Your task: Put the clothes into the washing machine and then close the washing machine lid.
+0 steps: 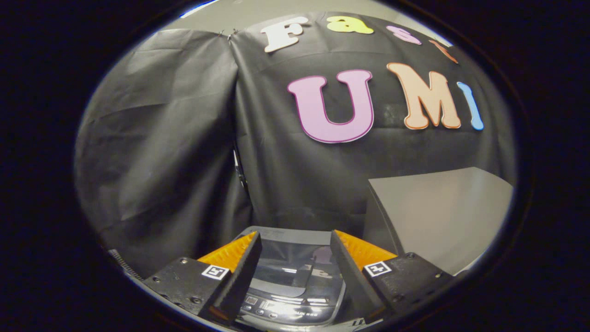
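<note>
The washing machine [291, 281] stands low between and below my fingers, seen from above. Its dark glass lid [288, 265] lies flat and shut, with reflections on it, and a control panel [288, 308] with small buttons runs along its near edge. My gripper [295, 242] hovers above the machine, open, with nothing between its fingers. I see no clothes here.
A grey table [442, 216] stands right of the machine, its dark side panel close to the right finger. Black cloth walls close off the back and the left, meeting at a seam behind the machine.
</note>
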`<state>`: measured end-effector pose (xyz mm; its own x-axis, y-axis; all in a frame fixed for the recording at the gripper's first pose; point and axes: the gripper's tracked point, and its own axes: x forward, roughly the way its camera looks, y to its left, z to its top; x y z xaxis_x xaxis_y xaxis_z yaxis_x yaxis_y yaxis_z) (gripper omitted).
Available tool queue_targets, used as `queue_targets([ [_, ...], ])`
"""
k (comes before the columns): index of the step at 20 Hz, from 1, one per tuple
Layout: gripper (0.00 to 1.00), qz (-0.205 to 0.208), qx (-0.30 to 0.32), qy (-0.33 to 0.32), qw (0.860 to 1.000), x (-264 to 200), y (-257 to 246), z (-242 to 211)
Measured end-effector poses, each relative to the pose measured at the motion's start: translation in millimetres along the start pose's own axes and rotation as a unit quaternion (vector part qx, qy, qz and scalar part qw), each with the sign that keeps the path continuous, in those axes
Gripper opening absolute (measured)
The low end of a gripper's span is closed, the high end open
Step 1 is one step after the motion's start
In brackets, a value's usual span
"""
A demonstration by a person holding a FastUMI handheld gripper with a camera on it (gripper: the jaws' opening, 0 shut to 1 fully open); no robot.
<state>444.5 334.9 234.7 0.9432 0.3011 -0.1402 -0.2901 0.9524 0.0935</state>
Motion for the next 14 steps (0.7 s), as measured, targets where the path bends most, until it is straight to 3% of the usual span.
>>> queue_targets([
  [5, 0.97, -0.022, -0.038, -0.039, 0.998, -63, -28, 22],
  [14, 0.96, -0.091, 0.0, -0.106, 0.99, -172, -136, 13],
])
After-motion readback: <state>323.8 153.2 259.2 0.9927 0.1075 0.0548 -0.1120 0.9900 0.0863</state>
